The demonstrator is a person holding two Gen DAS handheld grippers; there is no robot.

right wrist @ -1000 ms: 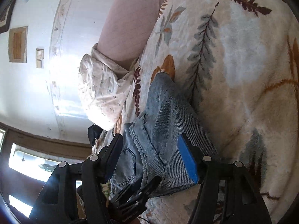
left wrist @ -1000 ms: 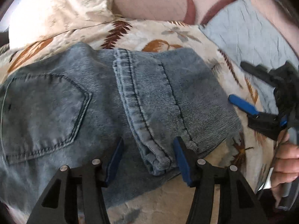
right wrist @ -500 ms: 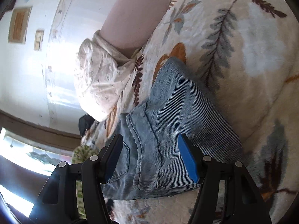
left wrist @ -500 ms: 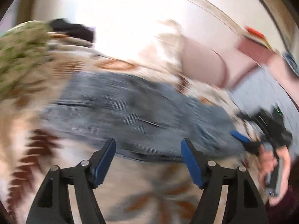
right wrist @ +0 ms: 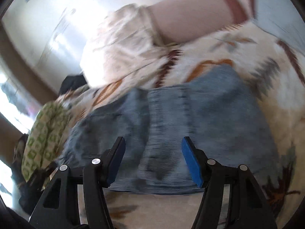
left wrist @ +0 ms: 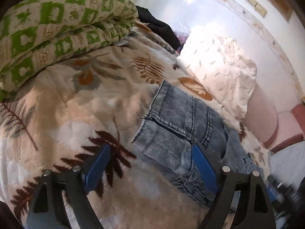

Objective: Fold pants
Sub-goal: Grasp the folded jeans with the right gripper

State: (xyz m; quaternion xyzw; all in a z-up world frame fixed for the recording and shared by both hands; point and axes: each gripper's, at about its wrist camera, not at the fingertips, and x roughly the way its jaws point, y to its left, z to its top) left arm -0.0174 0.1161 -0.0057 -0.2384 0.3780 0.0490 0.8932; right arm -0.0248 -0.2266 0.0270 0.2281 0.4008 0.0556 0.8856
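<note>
A: What does the left wrist view give you?

B: A sharp look at the bed. The pants point(left wrist: 183, 131), faded blue denim, lie folded into a compact bundle on the leaf-print blanket point(left wrist: 63, 118). The left tool point(left wrist: 150, 164) stands with its jaws wide apart, and they have just been opening. Nothing is gripped: one blue pad sits over bare blanket, the other over the near edge of the denim.

A: Anything there that the right wrist view lacks?

B: Detail, mostly. I can read the seams and a stitched hem on the pants, the green-and-cream quilt point(left wrist: 57, 30) folded up at the far left, a dark garment point(left wrist: 162, 28) behind it, and a white pillow point(left wrist: 223, 72) beyond the pants with a pink bolster point(left wrist: 261, 118) next to it.

A: And the right wrist view?

B: Blurred throughout. It faces the pants point(right wrist: 171, 126) from another side, so the bundle spreads broad across the middle of the frame. The right tool point(right wrist: 152, 160) is partly open, its pads apart with only denim seen in the gap behind them; they clamp nothing.

A: Does it add anything?

B: A window's bright glare along the left edge, and the quilt point(right wrist: 45, 133) now low at the left. The pillow point(right wrist: 122, 49) and bolster point(right wrist: 192, 13) sit above the pants. At the lower left there is something dark and blurred that I cannot identify.
</note>
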